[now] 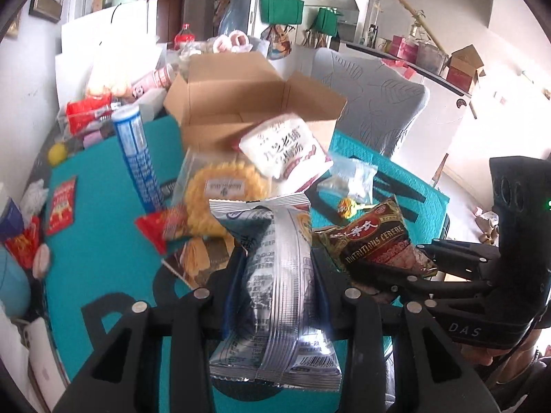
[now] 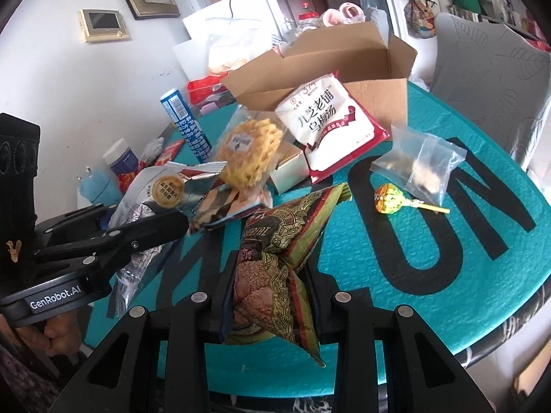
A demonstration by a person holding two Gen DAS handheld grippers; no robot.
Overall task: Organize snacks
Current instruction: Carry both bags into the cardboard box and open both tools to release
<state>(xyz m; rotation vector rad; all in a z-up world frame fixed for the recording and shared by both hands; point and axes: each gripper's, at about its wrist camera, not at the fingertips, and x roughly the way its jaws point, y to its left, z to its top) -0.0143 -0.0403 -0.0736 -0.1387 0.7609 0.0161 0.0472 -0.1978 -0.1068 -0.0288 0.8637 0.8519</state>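
Observation:
My left gripper [image 1: 277,261] is shut on a silver snack packet [image 1: 275,296] and holds it above the teal table mat [image 1: 103,241]. My right gripper [image 2: 270,268] is shut on a brown cereal packet [image 2: 275,261]; that packet also shows in the left wrist view [image 1: 372,241]. The left gripper with the silver packet [image 2: 144,199] shows at the left of the right wrist view. An open cardboard box [image 2: 344,62] stands at the back of the table. A white and red pouch [image 2: 327,127] leans on its front edge.
On the mat lie a bag of yellow noodle snack [image 2: 251,151], a lollipop [image 2: 389,199], a clear bag [image 2: 420,165], a blue tube [image 2: 186,120] and small red packets [image 1: 62,203]. A grey chair [image 2: 489,79] stands behind the table at the right. Clutter fills the back left.

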